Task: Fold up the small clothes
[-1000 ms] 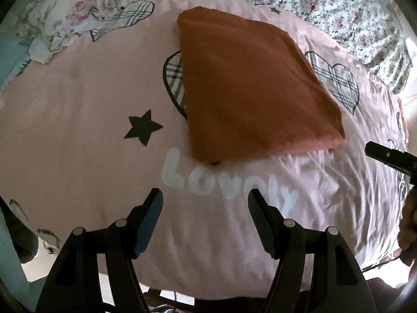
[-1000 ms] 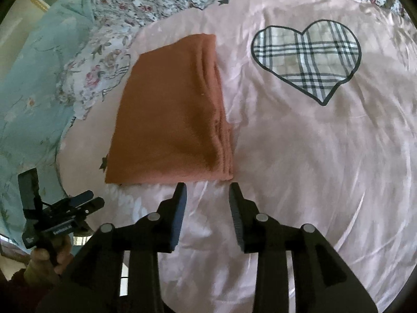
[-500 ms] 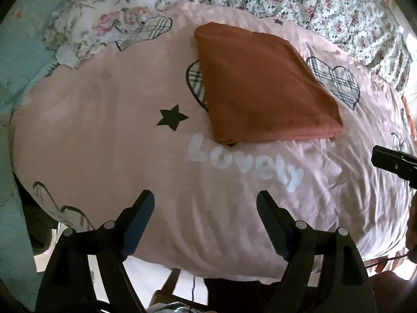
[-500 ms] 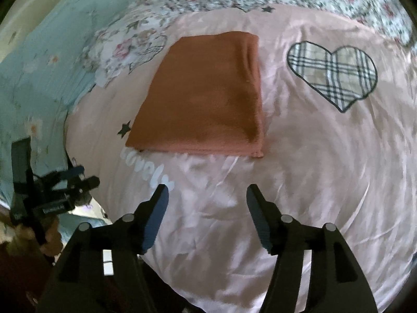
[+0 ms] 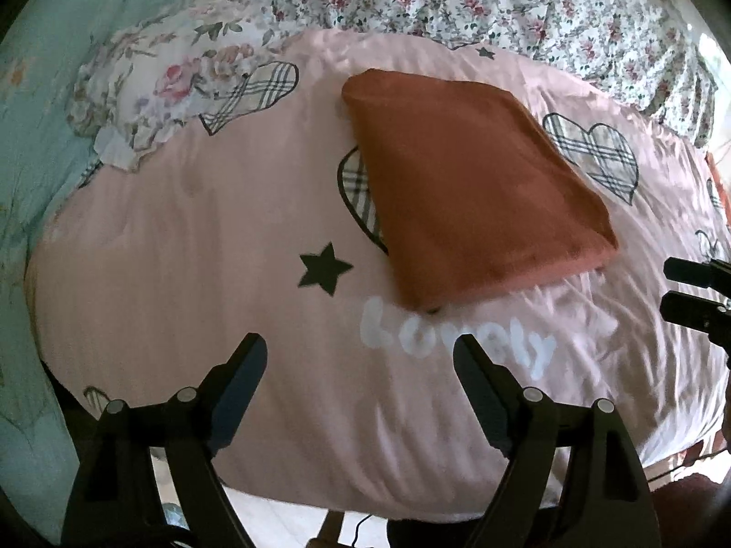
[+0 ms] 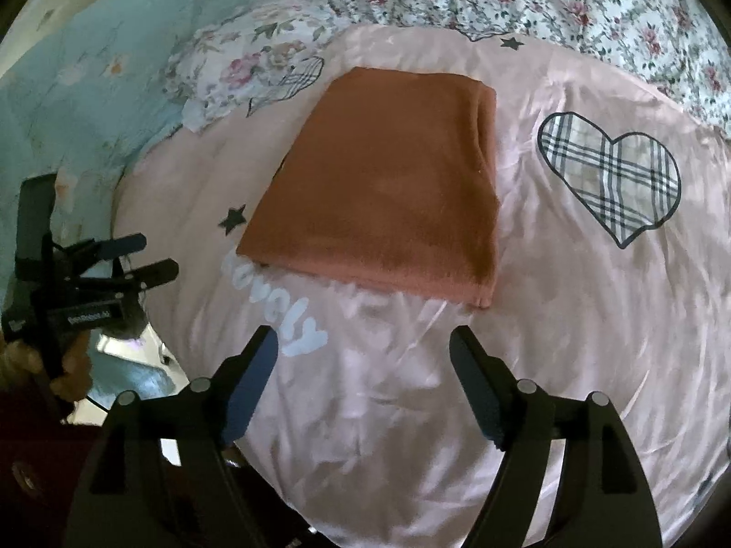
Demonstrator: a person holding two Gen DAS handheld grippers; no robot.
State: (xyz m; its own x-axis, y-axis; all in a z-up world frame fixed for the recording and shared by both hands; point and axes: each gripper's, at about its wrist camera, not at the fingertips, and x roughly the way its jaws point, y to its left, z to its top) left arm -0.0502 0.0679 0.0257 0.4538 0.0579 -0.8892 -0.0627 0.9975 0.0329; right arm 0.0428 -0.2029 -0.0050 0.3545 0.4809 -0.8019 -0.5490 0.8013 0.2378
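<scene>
Nearest our cameras, we hold both grippers with jaws spread wide and nothing between them: the left gripper (image 5: 358,351) and the right gripper (image 6: 363,342) hover over the near edge of the pink quilt (image 5: 192,246). A second ago our right jaws stood much closer together; since then they have widened, while our left jaws have parted a little further too. Both cameras have pulled back since then, so more of the bed shows.

Just past our fingertips, white letters printed on the quilt read "Lovely" (image 5: 457,340), blurred in the left view and seen at a slant in the right view (image 6: 285,315). On the left gripper, seen from the right wrist, a small white label carries print too fine for us to read (image 6: 87,317).

Beyond the lettering lies one folded rust-orange cloth (image 6: 384,192), flat on the quilt, apart from both grippers, its near edge touching the word. In the left view it covers part of a plaid heart (image 5: 358,187).

We count three plaid hearts clearly in the left view and two black stars (image 5: 324,268). Farther back lie a floral pillow (image 5: 150,91), a floral sheet (image 5: 502,4) and a light blue blanket (image 6: 91,73).
</scene>
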